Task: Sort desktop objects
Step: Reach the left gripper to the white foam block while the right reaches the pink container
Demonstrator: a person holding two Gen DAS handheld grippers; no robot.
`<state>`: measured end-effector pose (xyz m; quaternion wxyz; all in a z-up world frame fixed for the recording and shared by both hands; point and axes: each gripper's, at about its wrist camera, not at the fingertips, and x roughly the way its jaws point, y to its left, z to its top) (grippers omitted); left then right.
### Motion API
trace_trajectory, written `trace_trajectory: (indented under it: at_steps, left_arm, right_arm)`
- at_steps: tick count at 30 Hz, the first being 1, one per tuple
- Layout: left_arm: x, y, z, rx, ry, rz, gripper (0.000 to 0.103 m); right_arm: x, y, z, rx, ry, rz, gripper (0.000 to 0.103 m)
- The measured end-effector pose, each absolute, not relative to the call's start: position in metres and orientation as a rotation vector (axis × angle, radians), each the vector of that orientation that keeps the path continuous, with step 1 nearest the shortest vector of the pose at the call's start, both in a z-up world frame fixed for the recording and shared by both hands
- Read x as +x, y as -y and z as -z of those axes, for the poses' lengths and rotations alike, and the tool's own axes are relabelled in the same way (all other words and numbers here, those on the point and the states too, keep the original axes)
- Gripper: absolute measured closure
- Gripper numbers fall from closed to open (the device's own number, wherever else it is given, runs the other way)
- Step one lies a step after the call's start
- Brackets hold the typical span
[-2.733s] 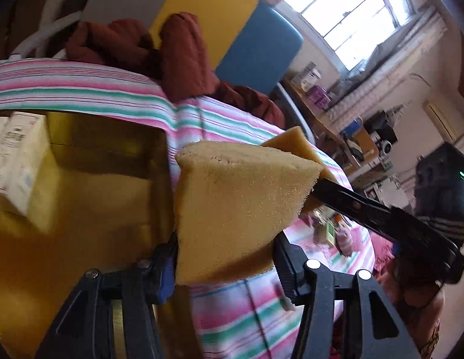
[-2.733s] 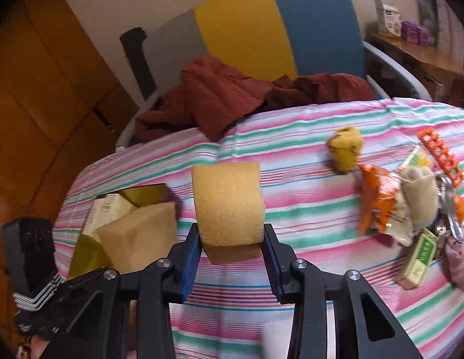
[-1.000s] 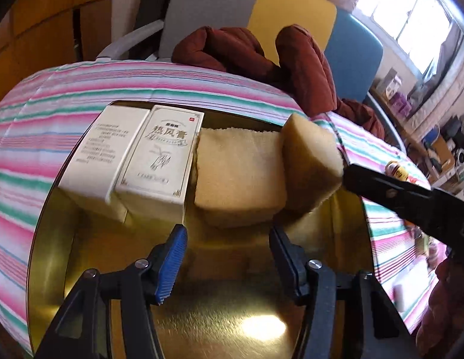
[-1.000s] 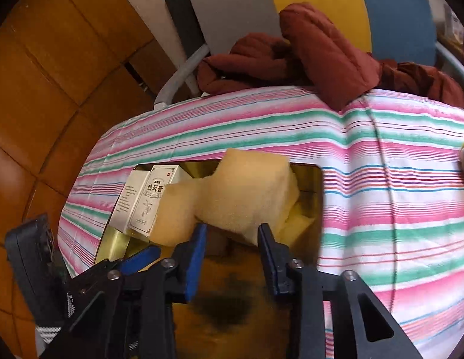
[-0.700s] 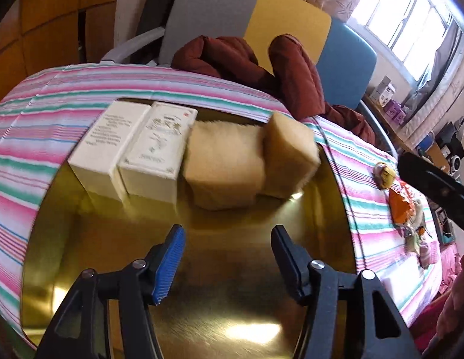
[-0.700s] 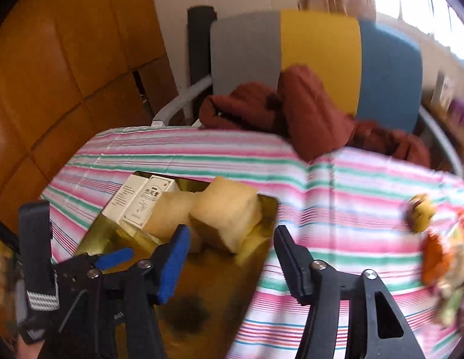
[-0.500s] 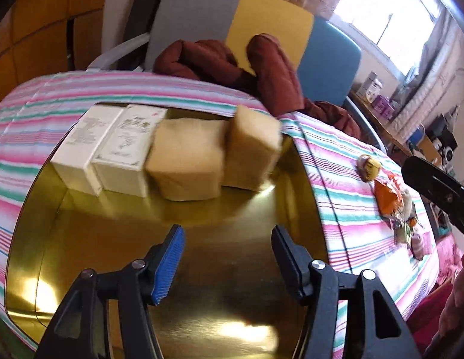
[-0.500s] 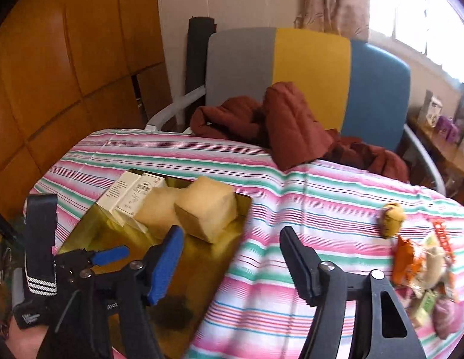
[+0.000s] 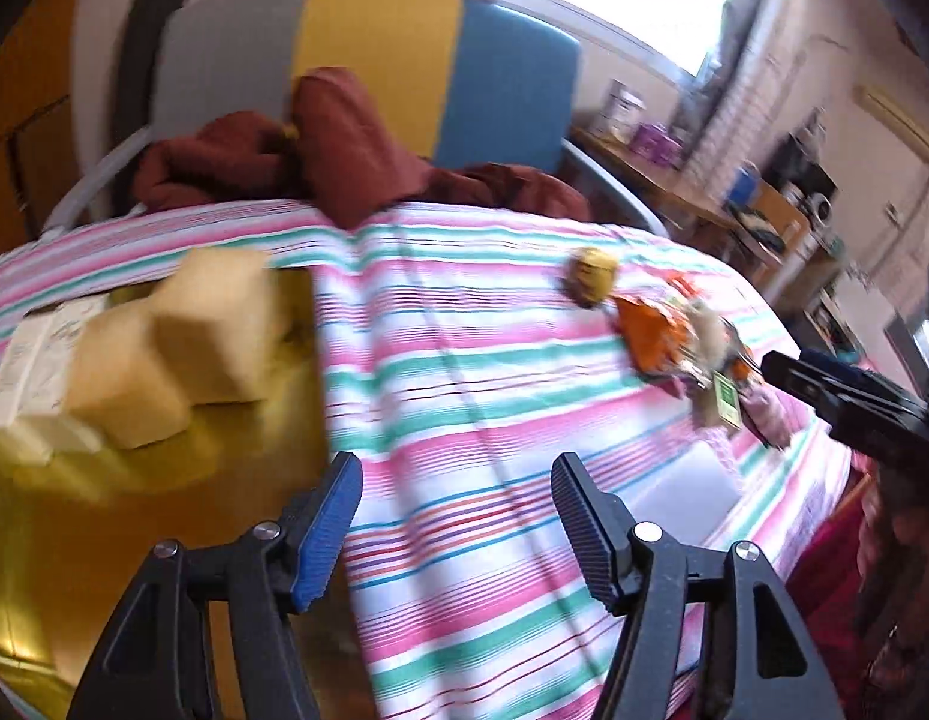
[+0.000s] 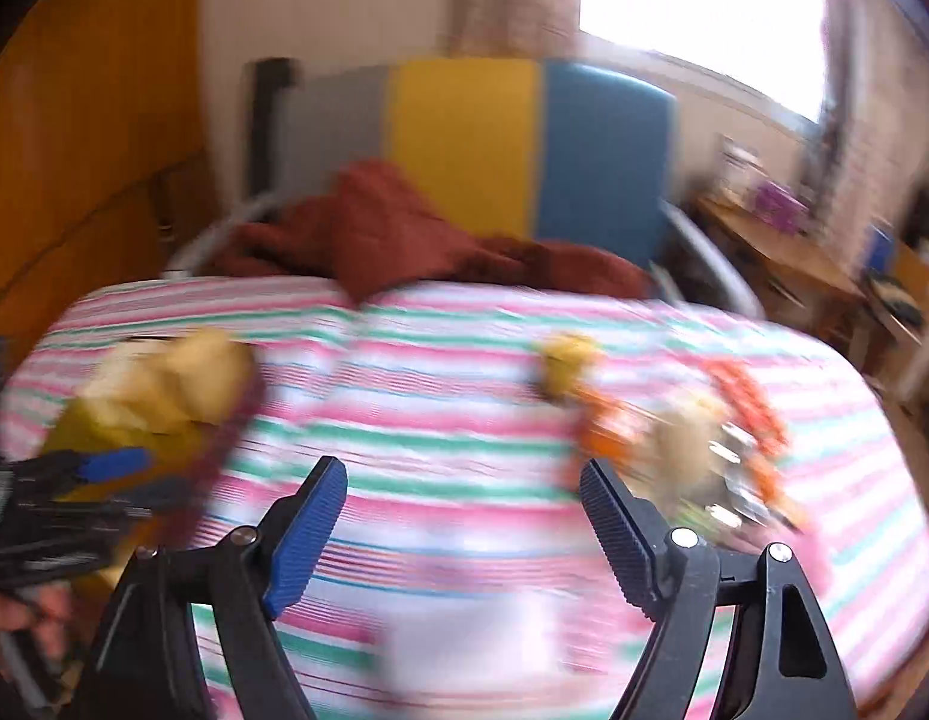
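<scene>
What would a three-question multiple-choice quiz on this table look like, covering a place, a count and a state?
1. Where do the sponge blocks sit?
A. in the gold tray
B. on the chair
C. among the small clutter

2. How many sponge blocks are in the tray?
A. one
B. two
C. four

3. What state is the left hand-held gripper in?
A. shut on a sponge
B. shut on a box
C. open and empty

Answers: 1 A, they rest in the tray beside the white boxes. 2 B, two yellow blocks show side by side. 3 C, its jaws stand apart with only the striped tablecloth between them.
</scene>
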<state>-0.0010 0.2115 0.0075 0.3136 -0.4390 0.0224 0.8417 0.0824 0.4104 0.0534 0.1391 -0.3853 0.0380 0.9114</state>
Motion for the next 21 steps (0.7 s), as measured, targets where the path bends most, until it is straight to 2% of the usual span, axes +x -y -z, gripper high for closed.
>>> trace_trajectory:
  at_steps: [3, 7, 13, 19, 21]
  left_arm:
    - [0.004, -0.245, -0.006, -1.138, -0.120, -2.157, 0.031]
    - [0.015, -0.293, 0.000, -1.115, -0.246, -2.031, 0.027]
    - [0.045, -0.357, 0.019, -1.080, -0.426, -1.756, 0.027]
    - [0.076, -0.378, 0.037, -1.008, -0.632, -1.615, 0.023]
    - [0.075, -0.383, 0.043, -1.018, -0.647, -1.635, 0.024]
  right_arm:
    - [0.095, -0.468, -0.037, -1.138, -0.240, -2.451, 0.022]
    - [0.108, -0.507, -0.027, -1.102, -0.229, -2.267, 0.022]
    - [0.106, -0.512, -0.015, -1.177, -0.270, -2.249, 0.021]
    - [0.111, -0.526, -0.006, -1.193, -0.369, -2.236, 0.021]
    - [0.112, -0.529, -0.002, -1.209, -0.421, -2.246, 0.021]
